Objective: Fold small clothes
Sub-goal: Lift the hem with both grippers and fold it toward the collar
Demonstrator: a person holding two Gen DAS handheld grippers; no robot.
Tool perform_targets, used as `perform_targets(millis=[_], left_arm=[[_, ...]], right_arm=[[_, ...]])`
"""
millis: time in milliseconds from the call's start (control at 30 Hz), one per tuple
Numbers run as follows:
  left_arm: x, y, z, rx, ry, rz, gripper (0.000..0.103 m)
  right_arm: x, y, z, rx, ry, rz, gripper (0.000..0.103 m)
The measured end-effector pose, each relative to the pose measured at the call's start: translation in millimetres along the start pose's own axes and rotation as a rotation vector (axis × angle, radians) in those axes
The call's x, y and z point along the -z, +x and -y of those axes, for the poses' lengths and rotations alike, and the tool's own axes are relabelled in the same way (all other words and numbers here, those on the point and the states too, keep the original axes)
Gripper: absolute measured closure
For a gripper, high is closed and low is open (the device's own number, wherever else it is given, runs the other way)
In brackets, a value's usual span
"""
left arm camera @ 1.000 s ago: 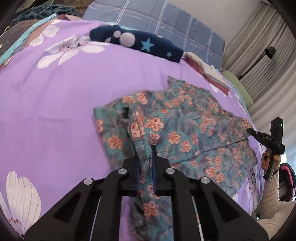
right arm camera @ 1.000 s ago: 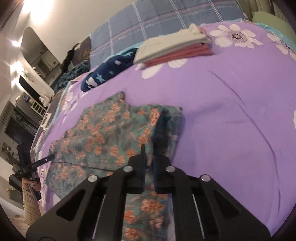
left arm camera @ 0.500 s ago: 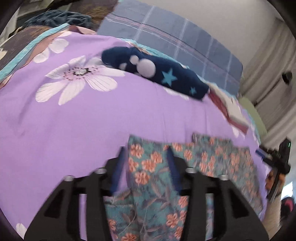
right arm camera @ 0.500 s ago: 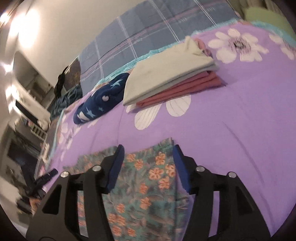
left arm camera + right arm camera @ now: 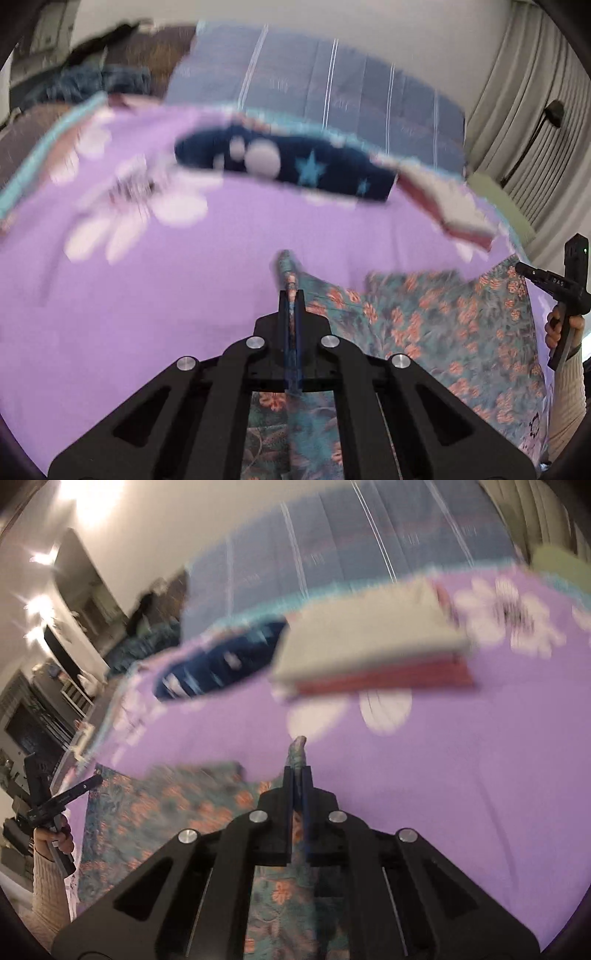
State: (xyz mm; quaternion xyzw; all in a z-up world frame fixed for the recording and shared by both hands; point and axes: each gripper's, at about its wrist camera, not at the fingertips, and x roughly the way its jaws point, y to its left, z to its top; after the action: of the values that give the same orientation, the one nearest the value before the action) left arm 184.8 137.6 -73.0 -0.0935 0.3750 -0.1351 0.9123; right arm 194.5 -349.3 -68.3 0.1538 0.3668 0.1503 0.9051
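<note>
The bed fills both views, its purple flowered bedspread (image 5: 129, 295) (image 5: 461, 775) stretching out under everything, with a blue plaid pillow (image 5: 332, 99) (image 5: 351, 535) propped at the far end. Spread across the near part of the bedspread is the teal floral garment (image 5: 443, 332) (image 5: 166, 805), lying mostly flat between the two tools. The left tool (image 5: 291, 306) points forward low over the bed, its two fingers pressed together on a bunched edge of the floral garment, a twist of fabric poking out past the tips. The right tool (image 5: 298, 786) mirrors it, fingers squeezed tight on another pinched edge of the same garment, cloth jutting beyond the tips. From the left wrist view the right tool shows at the far edge (image 5: 565, 291), gripped in the person's right hand (image 5: 561, 325) with a cream knitted sleeve; from the right wrist view the left tool shows likewise (image 5: 48, 805), held in the left hand (image 5: 55, 840). Beyond the garment, well apart from it, lies a navy star-print cloth (image 5: 295, 162) (image 5: 221, 664), and beside that a folded stack of clothes (image 5: 443, 206) (image 5: 369, 646), beige on top, red beneath. Both views are motion-blurred.
</note>
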Motion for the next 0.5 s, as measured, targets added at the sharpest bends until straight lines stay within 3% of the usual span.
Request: perform_targets(millis=[100, 200, 267, 367, 400, 500], left_arm=[[-6.3, 2.3, -0.4, -0.030, 0.019, 0.004, 0.101], [7.1, 43.6, -3.8, -0.146, 0.068, -0.098, 0.101], [18.2, 60.4, -9.1, -0.184, 0.078, -0.148, 0.098], [26.7, 55.1, -13.0, -0.185, 0.080, -0.119, 0.092], [25.5, 50.3, -12.6, -0.200, 0.083, -0.119, 0.090], [21.5, 36.3, -7.6, -0.214, 0.092, -0.096, 0.087]], right_arm=[[-12.1, -3.2, 1.5, -0.007, 0.007, 0.022, 0.097], [-7.2, 37.9, 11.0, 0.116, -0.018, -0.070, 0.092], [7.5, 65.5, 24.1, 0.174, -0.003, -0.153, 0.091], [19.7, 53.8, 31.6, 0.114, 0.044, -0.109, 0.089], [21.0, 44.5, 34.5, 0.093, 0.059, -0.102, 0.083], [21.5, 24.8, 39.8, 0.115, 0.045, -0.091, 0.073]])
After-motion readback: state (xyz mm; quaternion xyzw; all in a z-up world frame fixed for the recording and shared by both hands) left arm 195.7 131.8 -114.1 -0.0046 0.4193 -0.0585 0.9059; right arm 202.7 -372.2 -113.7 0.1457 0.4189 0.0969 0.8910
